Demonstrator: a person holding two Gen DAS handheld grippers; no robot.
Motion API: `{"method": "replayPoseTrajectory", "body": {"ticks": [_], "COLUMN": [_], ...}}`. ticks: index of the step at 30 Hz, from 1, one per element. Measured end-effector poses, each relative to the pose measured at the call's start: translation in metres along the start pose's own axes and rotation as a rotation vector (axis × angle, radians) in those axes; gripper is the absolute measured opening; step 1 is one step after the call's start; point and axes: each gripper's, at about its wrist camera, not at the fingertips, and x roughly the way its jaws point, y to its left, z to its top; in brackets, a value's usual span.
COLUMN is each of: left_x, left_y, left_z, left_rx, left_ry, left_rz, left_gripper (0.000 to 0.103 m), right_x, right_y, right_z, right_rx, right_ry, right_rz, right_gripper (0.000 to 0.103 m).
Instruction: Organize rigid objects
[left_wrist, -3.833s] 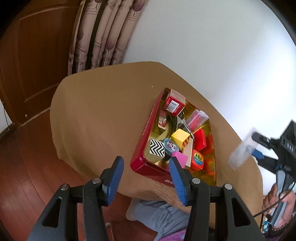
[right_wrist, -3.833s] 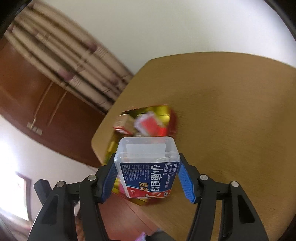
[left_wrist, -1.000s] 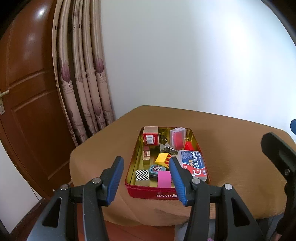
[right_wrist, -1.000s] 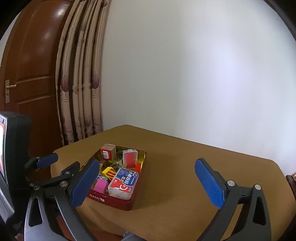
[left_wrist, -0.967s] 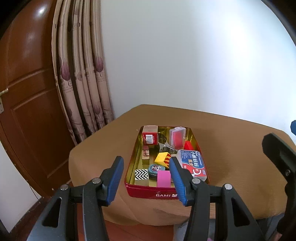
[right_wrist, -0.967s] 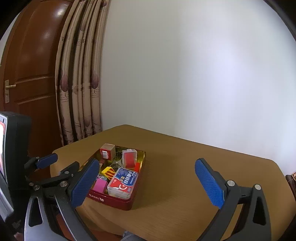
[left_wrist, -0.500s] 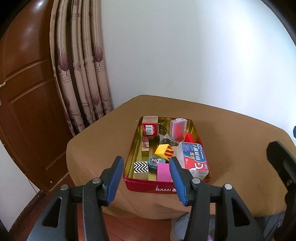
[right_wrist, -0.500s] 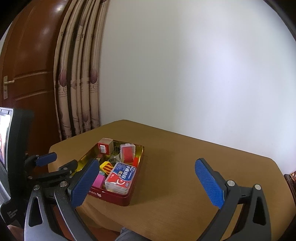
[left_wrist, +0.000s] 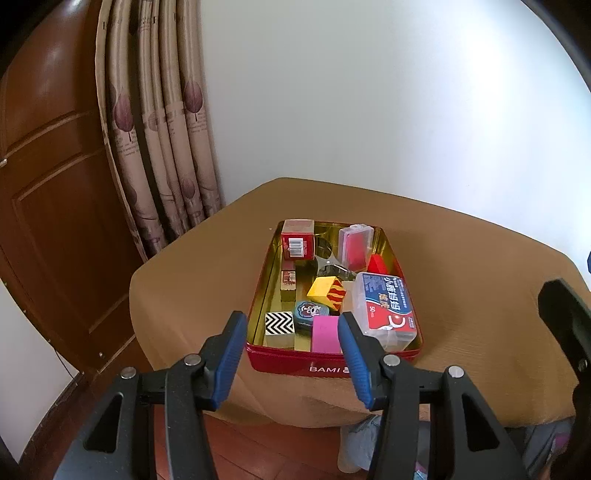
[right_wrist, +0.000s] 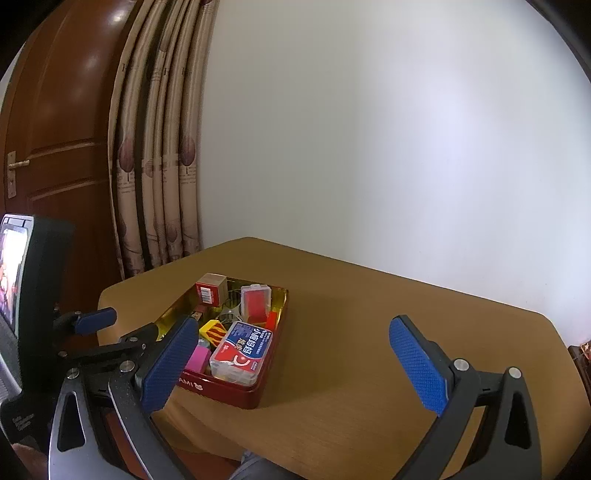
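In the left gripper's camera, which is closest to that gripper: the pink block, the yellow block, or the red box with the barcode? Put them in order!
From the left gripper:
1. Pink block, near end of the tin.
2. Yellow block, middle.
3. Red barcode box, far left corner.

Both the left gripper (left_wrist: 291, 343) and right gripper (right_wrist: 295, 363) had black frames, silver screws and textured blue pads.

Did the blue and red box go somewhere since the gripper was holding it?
Yes. The box has left the right gripper, which is open, and lies in the red tin at its near right corner.
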Motion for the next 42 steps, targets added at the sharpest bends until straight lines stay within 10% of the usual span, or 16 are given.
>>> {"method": "replayPoseTrajectory", "body": {"ticks": [42], "left_x": [0.0052], "left_y": [0.0024], "left_z": [-0.0028], "left_rx": [-0.019], "left_ry": [0.030], "left_rz": [0.013], "left_gripper": [0.055], "right_x": [-0.0002], "right_y": [0.0041], "right_z": [-0.0024], "right_rx": [-0.014], "right_ry": [0.026], "right_rz": [0.041], "right_gripper": [0.102]}}
